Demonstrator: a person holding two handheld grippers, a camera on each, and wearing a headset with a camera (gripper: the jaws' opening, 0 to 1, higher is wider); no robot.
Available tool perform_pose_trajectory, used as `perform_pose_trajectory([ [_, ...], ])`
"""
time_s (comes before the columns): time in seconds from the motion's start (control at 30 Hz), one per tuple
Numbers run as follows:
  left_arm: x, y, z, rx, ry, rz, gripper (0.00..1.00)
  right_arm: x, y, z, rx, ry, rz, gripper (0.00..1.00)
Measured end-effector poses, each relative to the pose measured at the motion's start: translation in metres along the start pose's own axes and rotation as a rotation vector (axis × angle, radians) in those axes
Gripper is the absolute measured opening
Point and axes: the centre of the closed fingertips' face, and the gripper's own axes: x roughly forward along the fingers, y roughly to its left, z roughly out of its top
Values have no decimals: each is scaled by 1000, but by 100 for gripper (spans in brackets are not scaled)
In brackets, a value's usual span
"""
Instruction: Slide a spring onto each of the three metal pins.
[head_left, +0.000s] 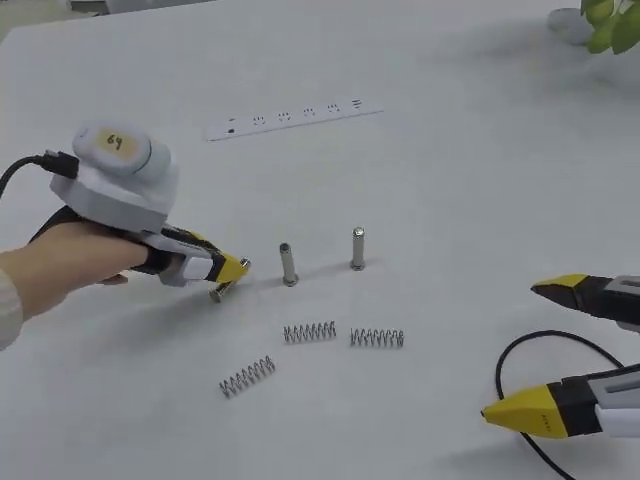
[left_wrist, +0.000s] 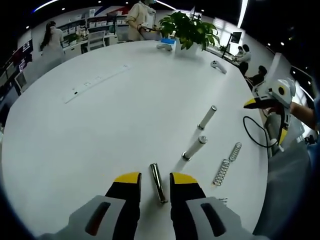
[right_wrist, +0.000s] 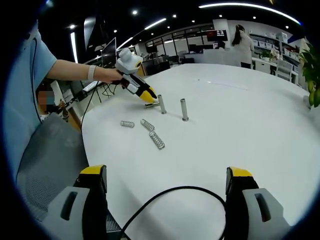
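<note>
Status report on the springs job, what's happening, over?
Left gripper open, fingers straddling the lying pin. Right gripper open, empty. Two pins upright; three springs loose on the table, none fitted. Nothing blocking.

The right gripper has its yellow-tipped jaws spread wide, with a black cable looping between them on the white worktop. Two metal pins stand upright. Three springs lie on their near side, and beside them the left gripper, in a hand, reaches a lying pin.
</note>
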Motion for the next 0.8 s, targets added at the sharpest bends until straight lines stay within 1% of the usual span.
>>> perform_pose_trajectory([
  [0.13, 4, 1, -1, -7, 12, 3, 13, -1, 0, -2, 3, 2, -2, 98],
  [0.2, 6, 0, -2, -16, 20, -4, 11, -1, -1, -2, 4, 2, -3, 98],
  [0.3, 8, 1, -1, -22, 21, 1, 8, -2, -1, -3, 6, 3, -5, 98],
  [0.37, 10, 1, 0, -27, 22, -3, 9, -2, -2, -4, 8, 3, -7, 98],
  [0.53, 13, 0, -1, -34, 37, -6, 5, -2, -2, -5, 12, 5, -9, 98],
  [0.67, 16, 0, -2, -43, 51, -5, 3, -2, -3, -5, 17, 4, -10, 97],
  [0.8, 16, 1, -2, -47, 57, -1, 4, -2, -3, -5, 19, 4, -11, 97],
])
